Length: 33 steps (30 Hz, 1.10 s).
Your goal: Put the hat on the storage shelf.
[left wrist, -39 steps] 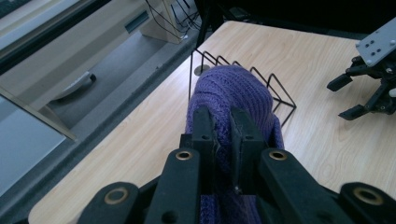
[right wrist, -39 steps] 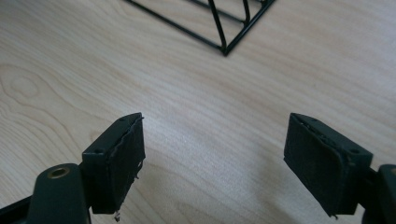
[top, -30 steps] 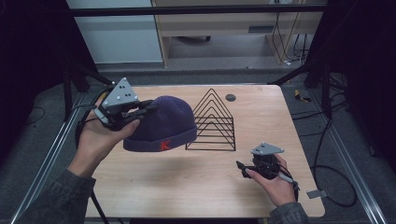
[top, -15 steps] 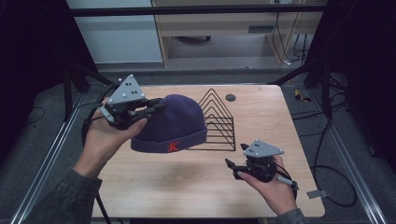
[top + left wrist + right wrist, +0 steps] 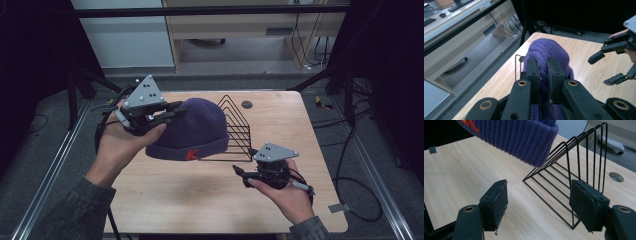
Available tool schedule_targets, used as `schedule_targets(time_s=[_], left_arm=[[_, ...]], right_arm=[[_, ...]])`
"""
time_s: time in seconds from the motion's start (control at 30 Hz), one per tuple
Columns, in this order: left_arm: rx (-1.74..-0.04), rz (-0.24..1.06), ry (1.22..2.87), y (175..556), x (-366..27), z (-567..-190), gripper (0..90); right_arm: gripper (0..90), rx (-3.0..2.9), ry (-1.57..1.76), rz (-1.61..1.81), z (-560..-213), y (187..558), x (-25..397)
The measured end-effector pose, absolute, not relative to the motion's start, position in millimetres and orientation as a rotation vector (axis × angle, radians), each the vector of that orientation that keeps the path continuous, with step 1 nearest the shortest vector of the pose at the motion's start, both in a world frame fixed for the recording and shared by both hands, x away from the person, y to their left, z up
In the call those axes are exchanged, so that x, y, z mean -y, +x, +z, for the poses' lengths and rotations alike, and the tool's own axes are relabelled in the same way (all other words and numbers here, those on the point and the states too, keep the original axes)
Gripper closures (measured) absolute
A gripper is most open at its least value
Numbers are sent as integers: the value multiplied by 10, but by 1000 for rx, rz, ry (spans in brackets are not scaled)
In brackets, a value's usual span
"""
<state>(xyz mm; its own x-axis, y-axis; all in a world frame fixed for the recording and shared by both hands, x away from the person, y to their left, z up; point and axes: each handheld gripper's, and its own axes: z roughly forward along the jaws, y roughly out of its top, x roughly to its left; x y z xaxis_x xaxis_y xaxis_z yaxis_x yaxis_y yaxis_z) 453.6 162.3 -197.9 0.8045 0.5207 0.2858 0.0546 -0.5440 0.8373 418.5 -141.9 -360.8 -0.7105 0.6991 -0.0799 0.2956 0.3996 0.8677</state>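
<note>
Left gripper [image 5: 172, 111] is clamped on the purple beanie [image 5: 197, 130], which hangs clear of the wooden table [image 5: 200, 200], now farther toward 3 o'clock and overlapping the black wire rack [image 5: 237, 127]. Right gripper [image 5: 241, 176], jaws wide apart and empty, has shifted toward 9 o'clock.
</note>
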Motion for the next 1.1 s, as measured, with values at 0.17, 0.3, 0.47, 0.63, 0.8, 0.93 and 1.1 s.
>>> schedule_targets(time_s=[0.17,0.3,0.47,0.63,0.8,0.93,1.1], left_arm=[[-399,627,2080,4534,-1530,-1966,814],[-379,610,2079,4524,-1448,-1960,815],[-354,606,2083,4502,-1360,-1956,814],[-337,595,2084,4508,-1296,-1964,814],[-335,592,2085,4522,-1259,-1973,814],[-342,588,2084,4544,-1241,-1976,814],[-348,596,2072,4577,-1216,-1950,813]], right_arm=[[330,-2236,840,1259,-3535,4234,1430],[336,-2244,826,1265,-3462,4273,1425],[335,-2253,818,1269,-3394,4329,1414],[344,-2277,820,1247,-3392,4398,1414],[546,-2295,793,1251,-3403,4424,1430],[637,-2301,794,1243,-3398,4418,1451],[677,-2293,792,1246,-3348,4416,1498]])
